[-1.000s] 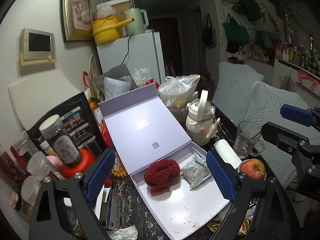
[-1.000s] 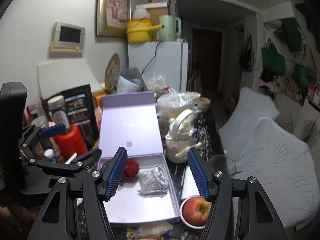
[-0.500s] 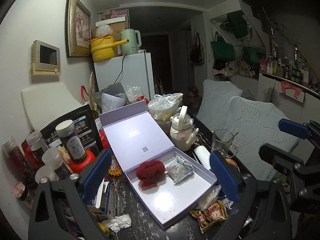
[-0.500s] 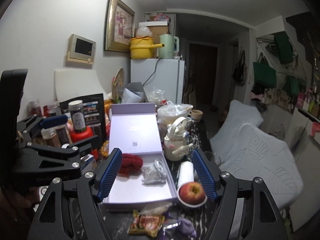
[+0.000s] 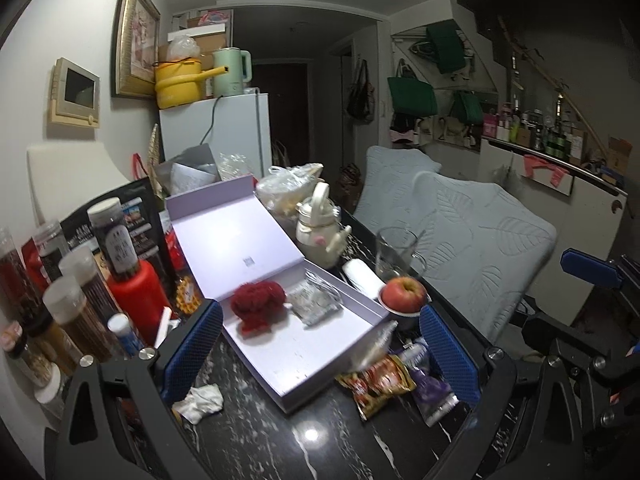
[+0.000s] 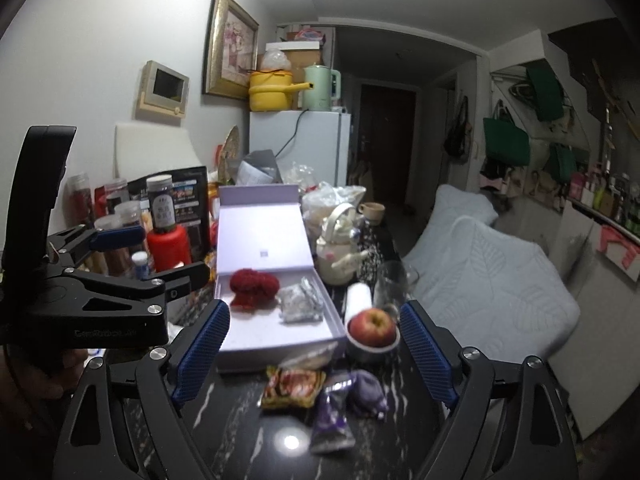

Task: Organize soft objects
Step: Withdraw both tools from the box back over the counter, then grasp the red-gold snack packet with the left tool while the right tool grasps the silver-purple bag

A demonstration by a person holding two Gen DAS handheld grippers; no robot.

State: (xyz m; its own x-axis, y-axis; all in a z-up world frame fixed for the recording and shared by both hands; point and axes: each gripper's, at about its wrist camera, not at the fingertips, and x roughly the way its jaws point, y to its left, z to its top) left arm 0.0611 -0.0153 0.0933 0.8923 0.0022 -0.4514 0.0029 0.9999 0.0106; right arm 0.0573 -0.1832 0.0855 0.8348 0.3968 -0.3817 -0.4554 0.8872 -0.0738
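Red scrunchie (image 5: 258,300) in box (image 5: 320,356), snack packets (image 6: 294,388) blurred

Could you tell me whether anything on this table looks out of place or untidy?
Yes. A crumpled white tissue lies loose on the black marble table, beside the open lilac gift box. In front of the box, an orange snack packet and purple wrapper lie scattered outside it.

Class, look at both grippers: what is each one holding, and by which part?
Nothing is held. The left gripper stands open and empty; the right gripper has its jaws opening with nothing between them.
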